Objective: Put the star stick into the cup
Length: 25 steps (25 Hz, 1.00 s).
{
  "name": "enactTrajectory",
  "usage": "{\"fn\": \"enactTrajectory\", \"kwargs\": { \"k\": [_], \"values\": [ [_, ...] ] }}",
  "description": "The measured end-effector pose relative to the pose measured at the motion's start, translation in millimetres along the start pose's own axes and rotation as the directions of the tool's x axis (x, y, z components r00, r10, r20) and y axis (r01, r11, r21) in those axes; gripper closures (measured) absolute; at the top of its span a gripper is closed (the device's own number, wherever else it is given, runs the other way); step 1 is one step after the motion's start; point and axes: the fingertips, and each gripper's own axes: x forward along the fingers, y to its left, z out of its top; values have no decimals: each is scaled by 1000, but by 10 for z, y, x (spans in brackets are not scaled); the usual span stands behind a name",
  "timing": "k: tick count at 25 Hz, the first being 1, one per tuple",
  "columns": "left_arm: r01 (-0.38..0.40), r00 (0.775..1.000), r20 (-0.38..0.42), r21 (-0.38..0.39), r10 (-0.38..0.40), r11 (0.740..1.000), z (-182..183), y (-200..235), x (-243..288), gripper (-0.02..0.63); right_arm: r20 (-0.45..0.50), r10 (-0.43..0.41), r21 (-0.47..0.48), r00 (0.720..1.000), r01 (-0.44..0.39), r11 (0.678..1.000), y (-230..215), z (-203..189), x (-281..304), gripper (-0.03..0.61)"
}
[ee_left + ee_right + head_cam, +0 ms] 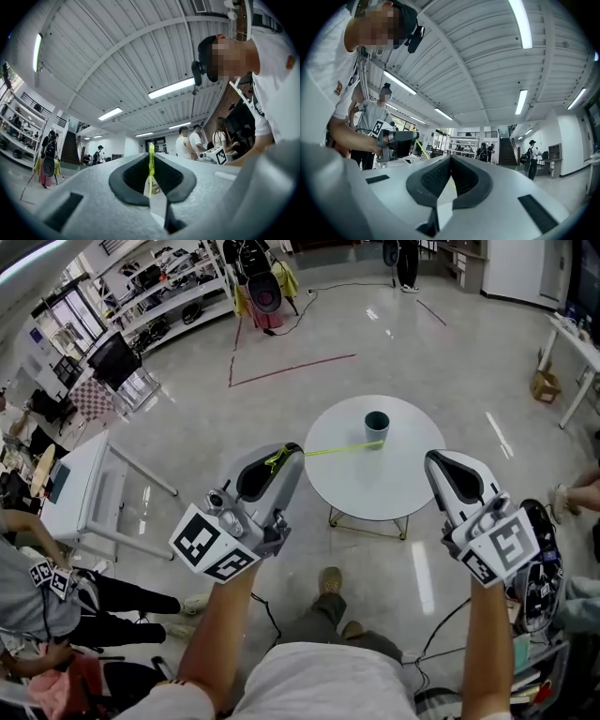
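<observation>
Near one cup [377,425], one stick [333,450] (clamped)

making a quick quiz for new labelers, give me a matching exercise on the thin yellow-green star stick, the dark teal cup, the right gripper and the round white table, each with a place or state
Things:
1. thin yellow-green star stick
2. dark teal cup
3. right gripper
4. round white table

Places or states:
A. jaws together, nothing between them
B. stands upright on the tabletop
C. pinched between the jaws of the left gripper
D. stands on slim legs on the grey floor

Pairs: 1-C, 2-B, 3-A, 4-D
</observation>
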Motion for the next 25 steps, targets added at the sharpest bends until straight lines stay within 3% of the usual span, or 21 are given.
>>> {"fn": "enactTrajectory", "kwargs": {
  "k": [11,25],
  "values": [
    [17,1000,-7,-5,-17,1000,-245,470,249,588,-38,-17,-9,999,17,1000,-295,-201,336,568],
    [93,994,-59,-28,-95,995,-616,1287,719,588,-93,-56,-11,994,55,998,-794,-450,1128,568]
  ]
}}
